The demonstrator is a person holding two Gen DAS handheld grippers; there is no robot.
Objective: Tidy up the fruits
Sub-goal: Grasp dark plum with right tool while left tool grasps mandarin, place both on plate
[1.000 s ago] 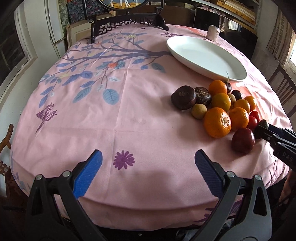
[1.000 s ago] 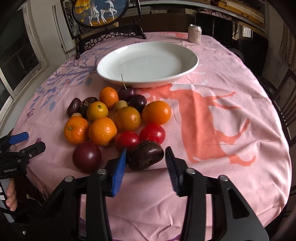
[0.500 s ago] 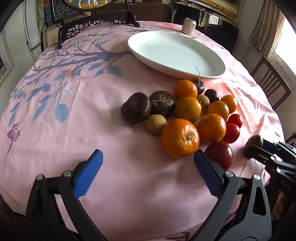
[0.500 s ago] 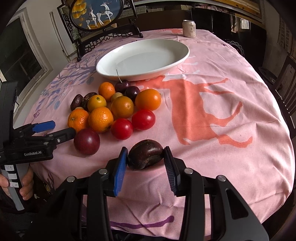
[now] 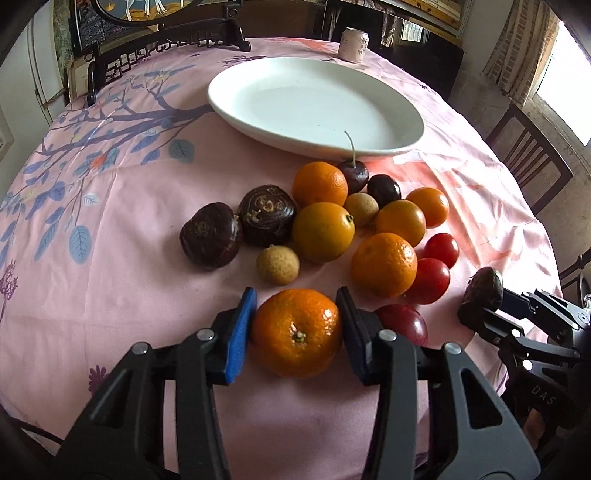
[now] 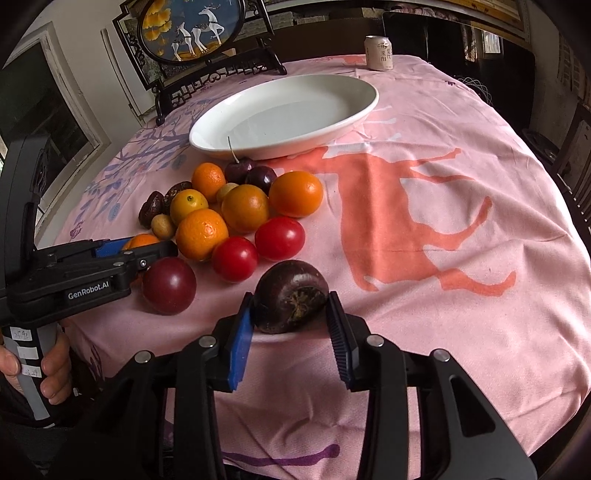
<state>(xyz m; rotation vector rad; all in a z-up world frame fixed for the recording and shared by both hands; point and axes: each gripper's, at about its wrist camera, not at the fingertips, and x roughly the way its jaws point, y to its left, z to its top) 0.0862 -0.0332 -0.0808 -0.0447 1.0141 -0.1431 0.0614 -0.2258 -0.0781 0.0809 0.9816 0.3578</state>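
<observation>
My left gripper (image 5: 295, 328) is shut on an orange mandarin (image 5: 296, 332) at the near edge of the fruit pile. My right gripper (image 6: 291, 317) is shut on a dark purple-brown fruit (image 6: 290, 293) and holds it above the pink tablecloth; it also shows in the left wrist view (image 5: 484, 288). Several oranges (image 6: 245, 208), two red tomatoes (image 6: 279, 238), a dark red plum (image 6: 168, 285), cherries (image 6: 260, 177), small tan fruits (image 5: 277, 264) and two dark brown fruits (image 5: 211, 240) lie in a cluster. A white oval plate (image 6: 351, 110) lies empty behind them.
A drink can (image 6: 378, 52) stands at the far edge of the round table. A framed deer picture on a dark stand (image 6: 192, 33) is at the back left. Wooden chairs (image 5: 524, 155) stand to the right.
My left gripper moved forward over the pile's near edge and closed on the front mandarin. My right gripper tightened on the dark fruit and lifted it off the cloth.
</observation>
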